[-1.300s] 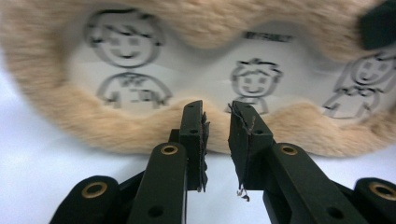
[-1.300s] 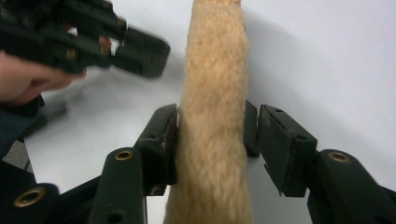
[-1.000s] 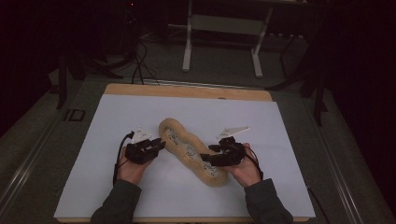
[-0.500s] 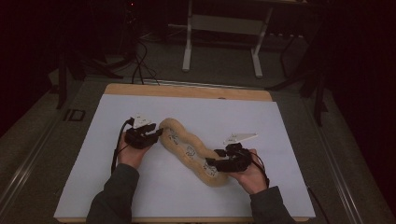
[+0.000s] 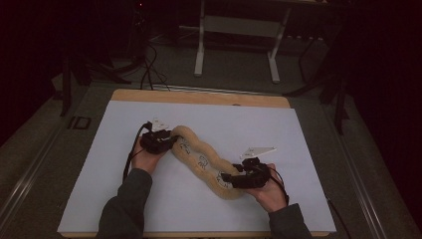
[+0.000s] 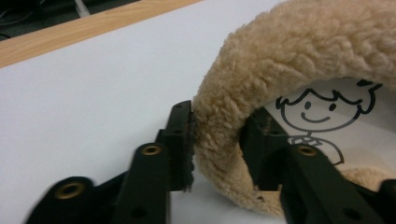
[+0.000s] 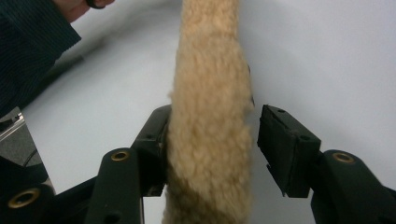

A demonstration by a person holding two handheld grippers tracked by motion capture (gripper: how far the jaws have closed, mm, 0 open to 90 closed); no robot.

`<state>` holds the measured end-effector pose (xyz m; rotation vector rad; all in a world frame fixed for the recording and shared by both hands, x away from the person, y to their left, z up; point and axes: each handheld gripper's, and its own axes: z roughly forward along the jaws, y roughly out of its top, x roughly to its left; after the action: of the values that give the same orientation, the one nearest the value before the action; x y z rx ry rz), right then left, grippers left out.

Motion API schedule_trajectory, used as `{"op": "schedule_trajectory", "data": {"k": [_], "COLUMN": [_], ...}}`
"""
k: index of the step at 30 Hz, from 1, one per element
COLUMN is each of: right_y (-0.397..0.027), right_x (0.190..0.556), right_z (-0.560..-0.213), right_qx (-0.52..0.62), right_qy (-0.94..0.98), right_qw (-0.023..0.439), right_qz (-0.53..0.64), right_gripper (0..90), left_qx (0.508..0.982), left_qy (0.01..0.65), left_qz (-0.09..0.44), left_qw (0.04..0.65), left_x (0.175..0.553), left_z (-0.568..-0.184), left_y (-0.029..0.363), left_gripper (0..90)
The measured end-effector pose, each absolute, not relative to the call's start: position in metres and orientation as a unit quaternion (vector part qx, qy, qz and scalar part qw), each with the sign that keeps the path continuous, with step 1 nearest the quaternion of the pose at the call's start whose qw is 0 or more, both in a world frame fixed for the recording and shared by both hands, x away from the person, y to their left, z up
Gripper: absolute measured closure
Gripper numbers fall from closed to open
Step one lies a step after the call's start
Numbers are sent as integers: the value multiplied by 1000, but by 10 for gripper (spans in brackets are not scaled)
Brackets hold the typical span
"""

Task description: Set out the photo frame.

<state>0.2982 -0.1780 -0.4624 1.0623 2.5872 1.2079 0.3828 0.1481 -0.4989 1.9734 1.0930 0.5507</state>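
Straightening the tan fleecy cartoon-print fabric tube [image 5: 204, 162] at frame centre: left gripper [image 6: 217, 140] clamped on its rim (just closing), right gripper [image 7: 212, 140] straddling loosely, one pad clear. Next: clamp right, pull apart.

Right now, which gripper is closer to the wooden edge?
Left. The left gripper, jaws just closing around the far end of the fleece, sits nearer the wooden edge; the right gripper straddles the near end, farther away.
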Motion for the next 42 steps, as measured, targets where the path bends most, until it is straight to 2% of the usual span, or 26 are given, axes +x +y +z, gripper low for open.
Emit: {"op": "schedule_trajectory", "data": {"k": [6,21,31,35,42], "right_y": [-184,-196,-203,-206,-211], "right_x": [291,288,283,284,287], "right_z": [-469,-478,-482,-480,-481], "right_qx": [356,369,375,373,382], "right_qy": [849,843,840,840,836], "right_qw": [45,37,28,35,45], "right_qz": [388,389,390,392,393], "right_gripper": [435,441,468,521,521], "left_qx": [788,786,779,776,766], "left_qy": [421,427,436,440,451], "left_qz": [234,246,250,248,253], "left_qw": [383,374,375,377,382], "left_x": [381,370,364,358,346], "left_z": [-498,-497,-498,-498,-500], "left_y": [145,146,148,150,152], "left_gripper": [726,737,737,738,739]}}
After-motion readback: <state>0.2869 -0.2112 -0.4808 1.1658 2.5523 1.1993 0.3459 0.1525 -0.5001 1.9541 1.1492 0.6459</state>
